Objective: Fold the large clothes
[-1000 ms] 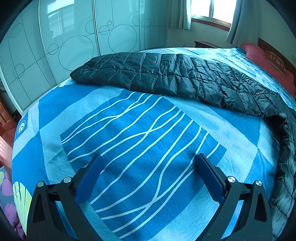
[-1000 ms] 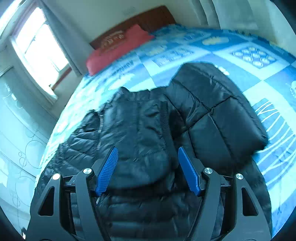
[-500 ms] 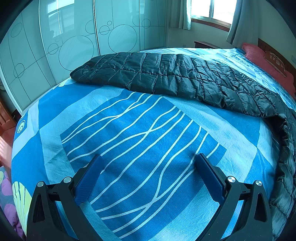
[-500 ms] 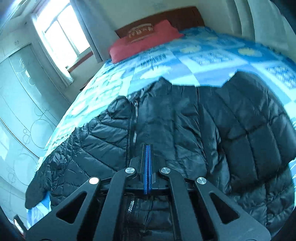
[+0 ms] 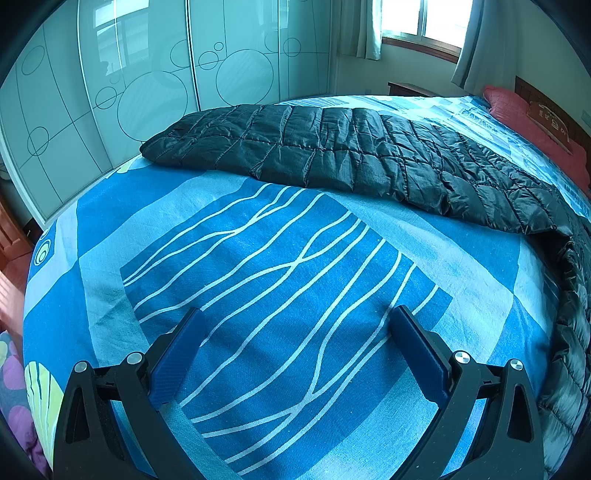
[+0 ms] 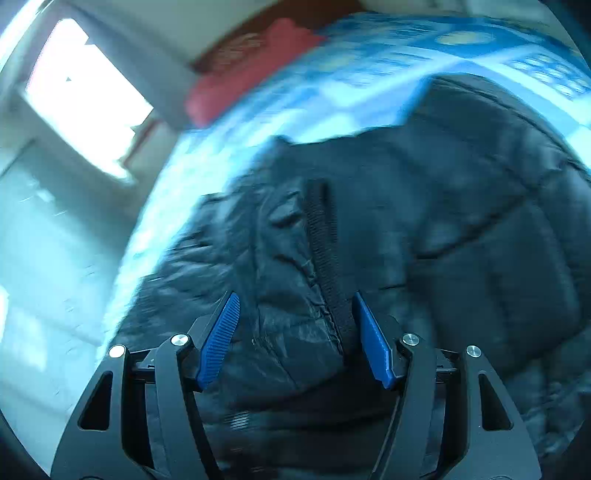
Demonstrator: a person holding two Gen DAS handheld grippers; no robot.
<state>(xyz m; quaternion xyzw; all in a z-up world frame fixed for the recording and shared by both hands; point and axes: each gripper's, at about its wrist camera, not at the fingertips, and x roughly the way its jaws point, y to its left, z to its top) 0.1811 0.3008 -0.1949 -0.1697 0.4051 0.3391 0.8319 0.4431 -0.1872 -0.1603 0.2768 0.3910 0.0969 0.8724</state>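
A large black quilted down jacket lies spread across the blue patterned bed; one long part runs across the far side and curves down the right edge. My left gripper is open and empty, low over bare sheet in front of the jacket. In the blurred right wrist view the jacket fills the frame. My right gripper is open, its blue fingers either side of a raised fold by the zipper band.
A red pillow and wooden headboard are at the far right of the bed. Glass wardrobe doors stand behind the bed's left side. A window with curtains is at the back. Wooden floor shows at the left edge.
The right gripper, shut half a second ago, has opened again around a jacket fold and is moving fast, blurring the view. The left gripper has not moved.
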